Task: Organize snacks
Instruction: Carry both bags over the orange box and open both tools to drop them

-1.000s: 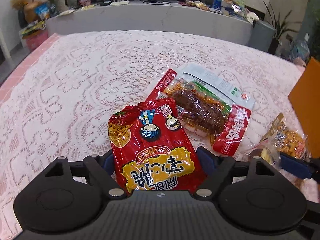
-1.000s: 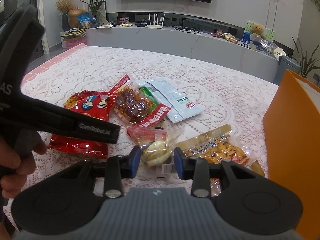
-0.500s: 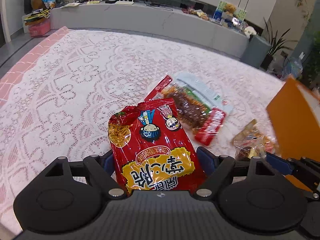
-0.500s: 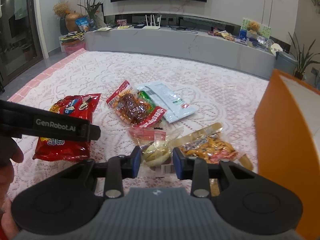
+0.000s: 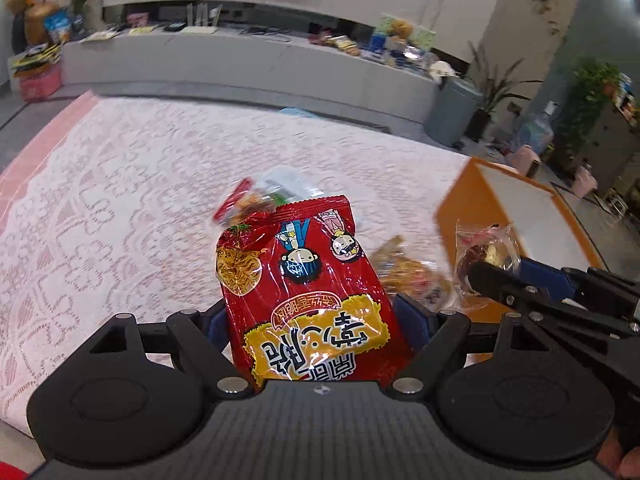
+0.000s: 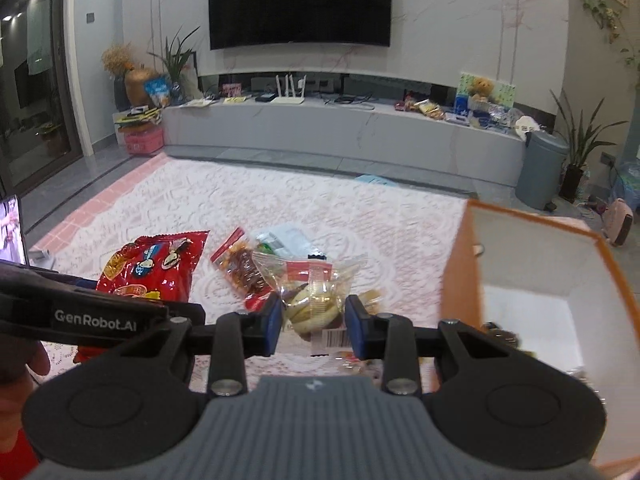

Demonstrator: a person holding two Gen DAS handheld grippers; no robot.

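Observation:
My left gripper (image 5: 316, 320) is shut on a red cartoon snack bag (image 5: 304, 280), held up above the lace tablecloth (image 5: 120, 184). The same red bag (image 6: 152, 268) shows at the left of the right wrist view. My right gripper (image 6: 312, 324) is shut on a clear packet of small yellow pastries (image 6: 312, 300), also lifted off the cloth; that clear packet (image 5: 484, 256) appears at the right of the left wrist view. An orange box (image 6: 532, 300) with a white inside stands open at the right, with a few wrapped items on its floor.
On the cloth lie a red packet of dark dried meat (image 6: 244, 268), a pale green-and-white pouch (image 6: 288, 240) and a clear bag of orange snacks (image 5: 412, 276). A grey TV bench (image 6: 340, 132) and a bin (image 6: 540, 168) stand beyond the table. A hand (image 6: 20, 364) grips the left tool.
Both grippers have risen off the cloth with their packets and swung to the right. The orange box now shows its open top and white inside.

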